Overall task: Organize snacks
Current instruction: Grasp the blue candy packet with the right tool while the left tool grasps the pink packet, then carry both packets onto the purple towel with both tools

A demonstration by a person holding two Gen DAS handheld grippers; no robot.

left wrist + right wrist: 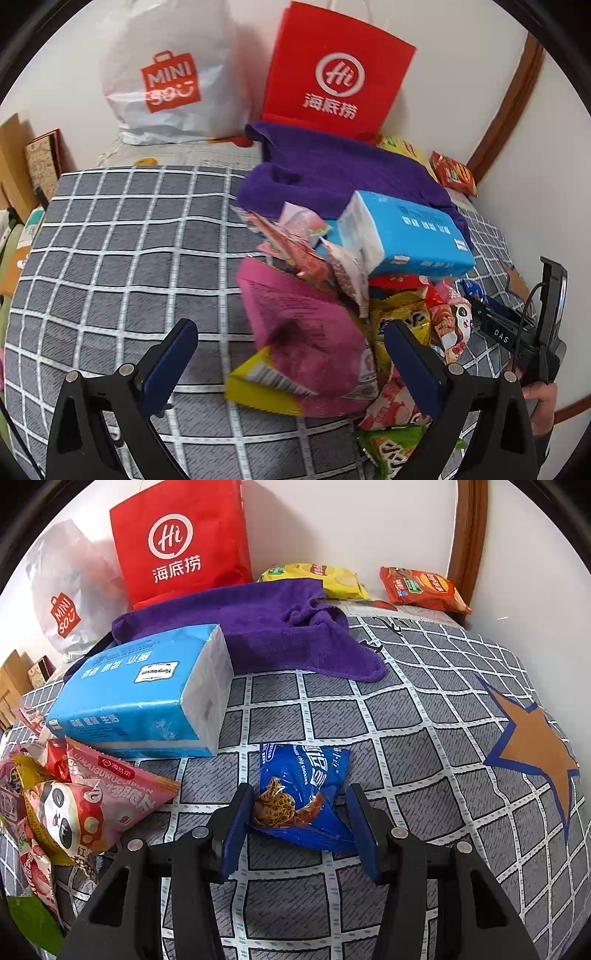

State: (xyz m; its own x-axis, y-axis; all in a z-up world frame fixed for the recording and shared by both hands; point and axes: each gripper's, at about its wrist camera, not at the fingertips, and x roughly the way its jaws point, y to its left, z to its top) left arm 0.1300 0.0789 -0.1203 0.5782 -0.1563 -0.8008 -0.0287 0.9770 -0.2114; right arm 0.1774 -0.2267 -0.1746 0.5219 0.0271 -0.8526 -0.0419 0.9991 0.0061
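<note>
Bed [424,709]: grey cover with a white grid and one brown star [535,749] near its right edge; it carries everything below.

Red bag [177,542] and white bag [166,74]: both upright against the wall at the far edge, the white one to the left of the red.

Purple towel [258,627]: spread flat at the foot of the red bag, one corner reaching toward the middle of the bed.

Tissue pack [147,690]: blue, lying against the near edge of the towel and propped on the snack heap.

Snack heap [332,314]: pink, yellow, red and green packets piled loosely, just left of the right gripper; a pink panda packet [85,812] lies at its right edge.

Yellow chip bag [325,578] and orange chip bag [424,589]: side by side in the far right corner, the yellow one partly under the towel.

Blue cookie packet [306,794]: alone on the cover, well apart from the heap, near the tissue pack's corner.

Right gripper [299,823]: narrowed around the near end of the cookie packet; the left pad touches the wrapper, and contact at the right pad cannot be told.

Left gripper [291,365]: spread wide over the pink packet [303,332] at the heap's near side, holding nothing.
</note>
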